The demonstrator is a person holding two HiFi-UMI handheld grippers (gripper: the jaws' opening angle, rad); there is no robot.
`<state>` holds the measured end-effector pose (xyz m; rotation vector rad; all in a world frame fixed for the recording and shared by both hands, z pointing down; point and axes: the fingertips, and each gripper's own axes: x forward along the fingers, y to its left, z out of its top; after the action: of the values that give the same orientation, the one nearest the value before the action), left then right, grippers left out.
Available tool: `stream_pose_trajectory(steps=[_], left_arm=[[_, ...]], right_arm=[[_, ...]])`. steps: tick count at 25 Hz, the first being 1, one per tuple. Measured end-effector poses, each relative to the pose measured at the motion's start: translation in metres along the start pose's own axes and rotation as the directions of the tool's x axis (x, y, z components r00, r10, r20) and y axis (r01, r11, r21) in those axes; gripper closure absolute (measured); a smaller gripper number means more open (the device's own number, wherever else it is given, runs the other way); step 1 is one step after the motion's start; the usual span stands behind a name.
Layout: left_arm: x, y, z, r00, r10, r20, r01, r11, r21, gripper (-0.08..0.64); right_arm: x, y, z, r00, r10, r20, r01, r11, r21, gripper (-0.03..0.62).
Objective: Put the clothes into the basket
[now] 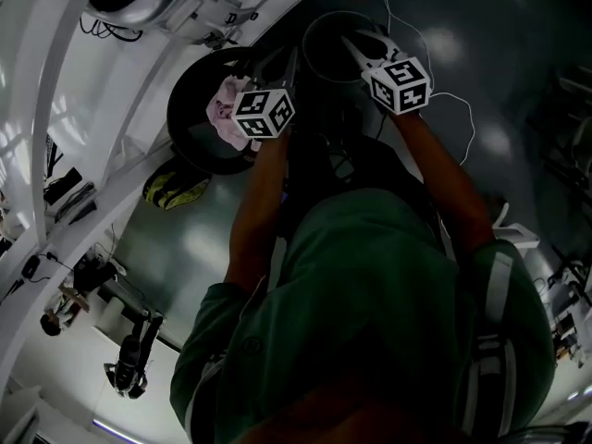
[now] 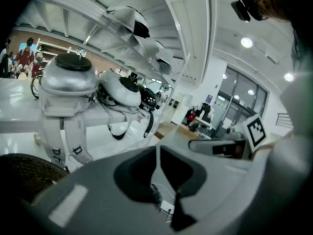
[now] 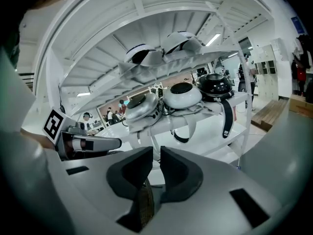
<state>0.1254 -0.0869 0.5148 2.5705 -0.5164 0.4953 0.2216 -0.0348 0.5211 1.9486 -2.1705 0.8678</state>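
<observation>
Pink clothes (image 1: 222,109) are seen bunched inside the black basket (image 1: 185,91), which sits on the floor against the white rack (image 1: 111,72). A second basket (image 1: 324,28), dark mesh and apparently empty, is placed just beside it. The left hand-held gripper (image 2: 157,152) is held above the first basket with jaws closed to a hairline and nothing between them; only floor and a cable are seen through the gap. The right hand-held gripper (image 3: 159,153) is set narrow, with a strip of mesh caught low between its jaws, so it is judged to be clamped on the second basket's rim. The task looks mostly done for the pink item. A yellow-and-black thing (image 1: 176,191) lies near on the floor; whether it is clothing cannot be told. If the mesh basket is being repositioned, the rim should be kept pinched firmly and the basket kept level, clear of the rack legs. The left jaws would need opening before any further garment is taken, and a thick fold should be grabbed, not an edge.
</observation>
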Motion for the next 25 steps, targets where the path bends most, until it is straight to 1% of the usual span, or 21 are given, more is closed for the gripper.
stream_pose_trajectory(steps=[6, 10, 13, 17, 21, 25], left_arm=[[-0.052, 0.057, -0.009, 0.994, 0.100, 0.036, -0.098, 0.994, -0.057, 0.534], [-0.093, 0.101, -0.021, 0.981, 0.189, 0.052, -0.183, 0.978, -0.097, 0.534], [-0.127, 0.132, -0.035, 0.964, 0.259, 0.054, -0.250, 0.959, -0.131, 0.533], [-0.169, 0.172, -0.059, 0.942, 0.335, 0.035, -0.325, 0.930, -0.170, 0.532], [-0.206, 0.203, -0.085, 0.918, 0.396, 0.010, -0.385, 0.899, -0.208, 0.532], [-0.231, 0.227, -0.112, 0.900, 0.436, -0.019, -0.427, 0.871, -0.242, 0.532]], right_arm=[[0.040, 0.058, -0.006, 0.995, 0.087, -0.049, -0.089, 0.995, -0.052, 0.548], [0.071, 0.102, -0.014, 0.983, 0.157, -0.092, -0.165, 0.982, -0.088, 0.548], [0.093, 0.135, -0.022, 0.970, 0.204, -0.129, -0.218, 0.970, -0.109, 0.548], [0.119, 0.177, -0.038, 0.951, 0.251, -0.178, -0.276, 0.953, -0.128, 0.548], [0.139, 0.213, -0.060, 0.926, 0.294, -0.238, -0.332, 0.933, -0.139, 0.548], [0.158, 0.242, -0.085, 0.895, 0.331, -0.298, -0.383, 0.914, -0.137, 0.548]])
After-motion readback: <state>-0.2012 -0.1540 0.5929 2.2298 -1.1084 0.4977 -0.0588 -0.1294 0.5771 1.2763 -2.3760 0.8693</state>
